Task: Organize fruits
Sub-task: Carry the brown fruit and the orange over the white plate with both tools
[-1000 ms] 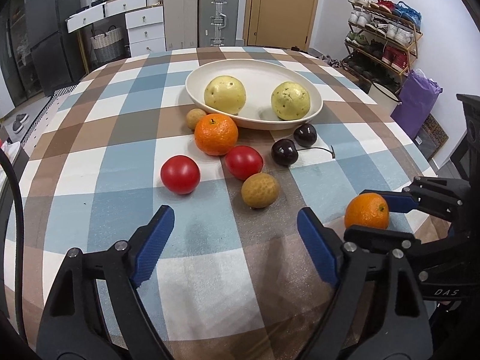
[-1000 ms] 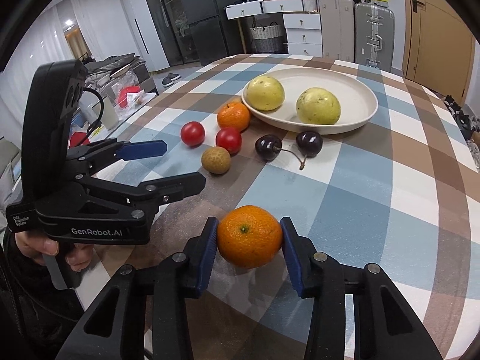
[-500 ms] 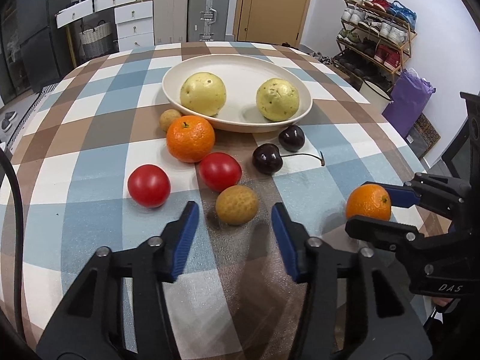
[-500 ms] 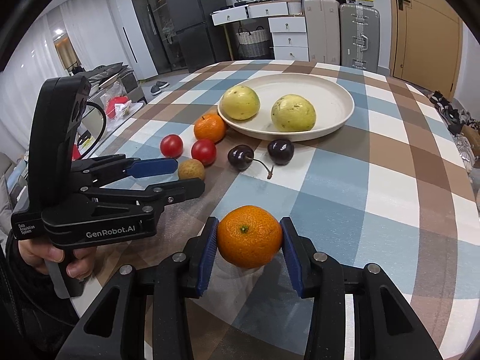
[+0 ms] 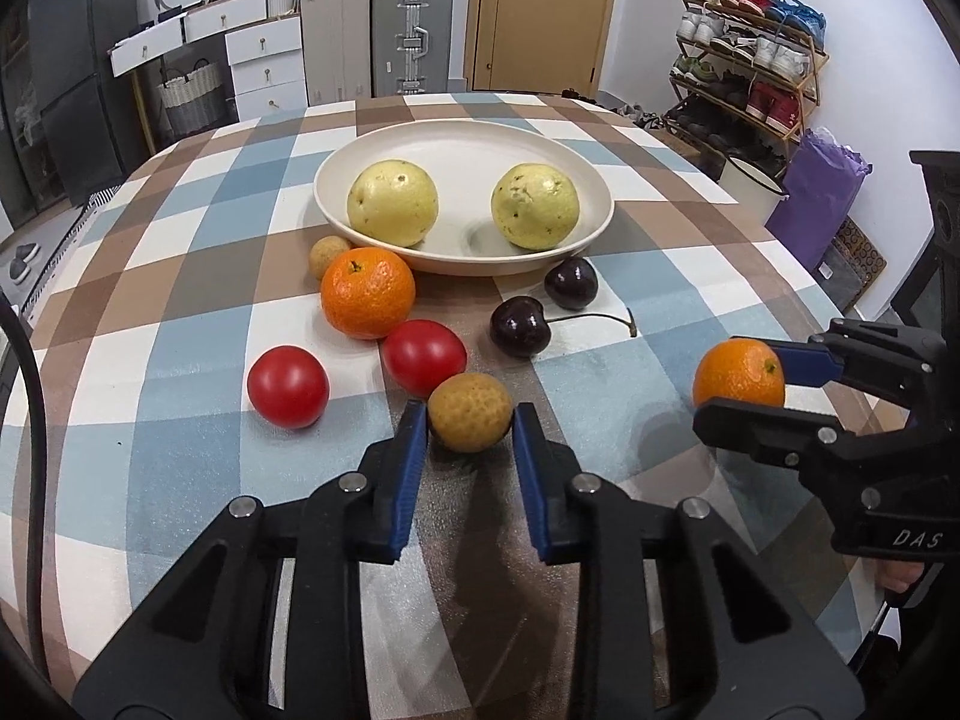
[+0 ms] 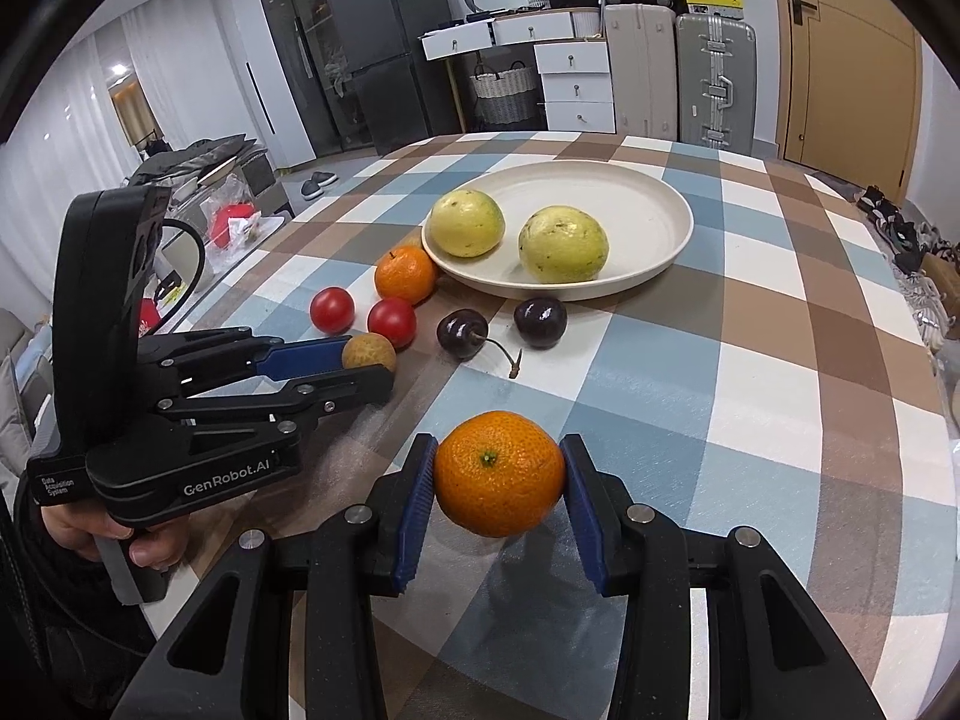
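Note:
A small brown rough-skinned fruit [image 5: 470, 412] lies on the checked tablecloth, and my left gripper [image 5: 470, 423] is closing on it, blue pads touching both of its sides. My right gripper [image 6: 498, 471] is shut on a tangerine [image 6: 498, 474] and holds it just above the cloth, to the right of the left gripper. The cream plate [image 5: 456, 144] beyond holds two yellow-green round fruits [image 5: 393, 202]. In front of the plate lie a second tangerine [image 5: 367, 292], two red tomatoes [image 5: 288, 385], two dark cherries [image 5: 519, 326] and another small brown fruit [image 5: 324, 256].
The table's right edge runs close behind the right gripper [image 5: 741, 384]. A shoe rack [image 5: 750, 66] and a purple bag [image 5: 816, 192] stand past it. Suitcases [image 5: 414, 30] and white drawers [image 5: 258, 60] line the far wall. A hand [image 6: 114, 534] holds the left gripper's handle.
The left gripper's wide-open jaws have come forward around the brown fruit and closed onto it. The right gripper has kept still with the tangerine in it.

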A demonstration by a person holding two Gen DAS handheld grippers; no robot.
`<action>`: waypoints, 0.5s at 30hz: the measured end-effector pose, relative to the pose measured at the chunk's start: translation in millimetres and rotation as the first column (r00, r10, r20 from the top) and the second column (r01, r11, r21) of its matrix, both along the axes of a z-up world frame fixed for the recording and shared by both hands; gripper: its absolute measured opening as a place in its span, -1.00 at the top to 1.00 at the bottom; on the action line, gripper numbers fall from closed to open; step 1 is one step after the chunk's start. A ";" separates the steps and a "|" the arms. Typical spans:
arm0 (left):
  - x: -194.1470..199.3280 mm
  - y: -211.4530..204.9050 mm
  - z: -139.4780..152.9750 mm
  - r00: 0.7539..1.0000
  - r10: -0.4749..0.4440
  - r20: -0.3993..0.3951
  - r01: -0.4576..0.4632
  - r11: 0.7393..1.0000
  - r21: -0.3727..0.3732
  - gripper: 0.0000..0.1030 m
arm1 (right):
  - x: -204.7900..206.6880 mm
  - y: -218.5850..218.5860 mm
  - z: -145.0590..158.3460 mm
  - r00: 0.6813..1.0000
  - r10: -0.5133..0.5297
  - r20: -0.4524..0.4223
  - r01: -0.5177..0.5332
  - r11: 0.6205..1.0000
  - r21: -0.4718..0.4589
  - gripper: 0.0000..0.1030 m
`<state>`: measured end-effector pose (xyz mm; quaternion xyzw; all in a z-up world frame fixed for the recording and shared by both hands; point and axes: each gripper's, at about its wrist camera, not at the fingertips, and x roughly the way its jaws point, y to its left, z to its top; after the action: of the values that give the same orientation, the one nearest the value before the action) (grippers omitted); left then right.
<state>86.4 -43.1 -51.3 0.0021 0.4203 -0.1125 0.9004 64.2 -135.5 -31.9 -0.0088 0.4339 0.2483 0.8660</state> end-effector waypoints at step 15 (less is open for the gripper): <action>-9.5 -4.3 26.2 0.998 -0.002 0.067 0.002 1.000 -0.006 0.49 | 3.9 -5.9 21.0 0.998 -0.009 0.057 0.009 1.000 0.009 0.19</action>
<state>76.9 -47.4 -25.1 0.0036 0.3898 -0.1147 0.9137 68.1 -141.4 -11.0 -0.0101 0.4077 0.2461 0.8792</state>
